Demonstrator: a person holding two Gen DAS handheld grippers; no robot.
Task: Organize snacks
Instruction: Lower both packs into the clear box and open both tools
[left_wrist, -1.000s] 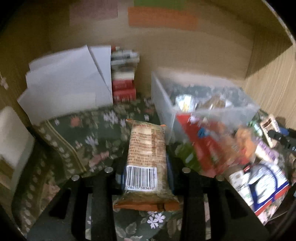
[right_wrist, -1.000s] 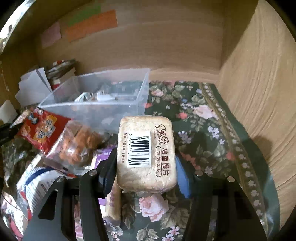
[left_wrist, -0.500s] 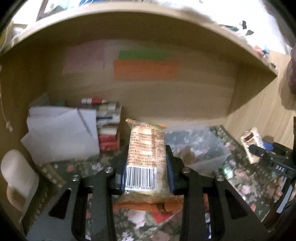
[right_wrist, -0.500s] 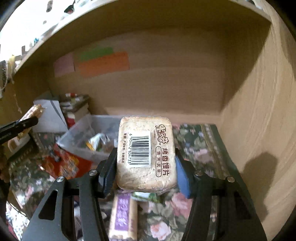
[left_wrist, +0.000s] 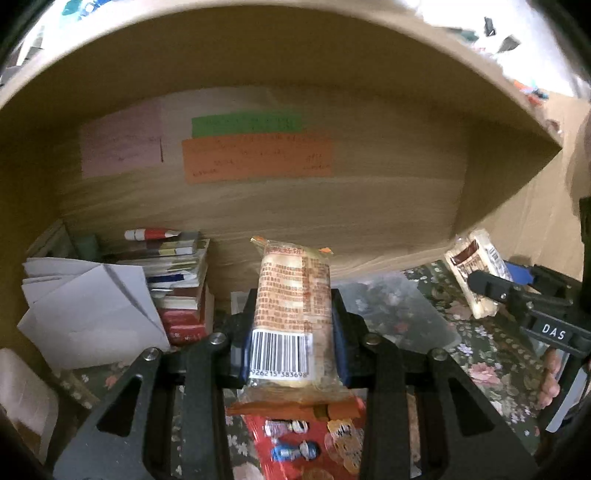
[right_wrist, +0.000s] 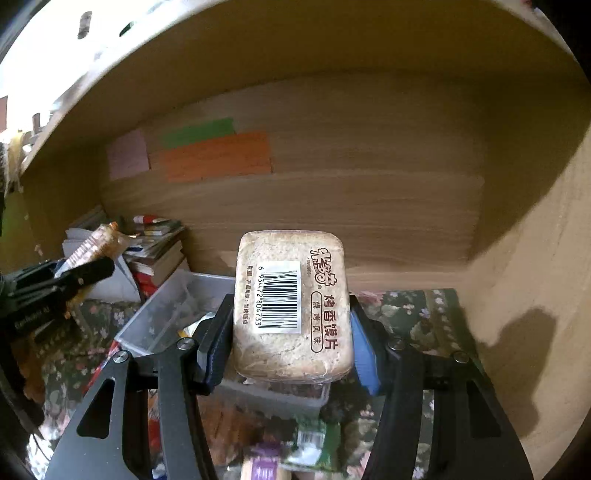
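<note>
Right wrist view: right claw (right_wrist: 291, 332) clamps a pale barcoded bread-slice packet (right_wrist: 291, 306), long axis pointing ahead, with the clear plastic bin (right_wrist: 155, 325) just below and left. Left claw (left_wrist: 291, 332) grips an orange-printed biscuit pack (left_wrist: 291, 310) likewise, the bin right of it.

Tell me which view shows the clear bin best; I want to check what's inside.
The right wrist view: the clear bin sits below and left of the held snack, open top and contents partly visible. The left wrist view shows only a blurred, see-through patch of the bin behind the held packet.
</note>
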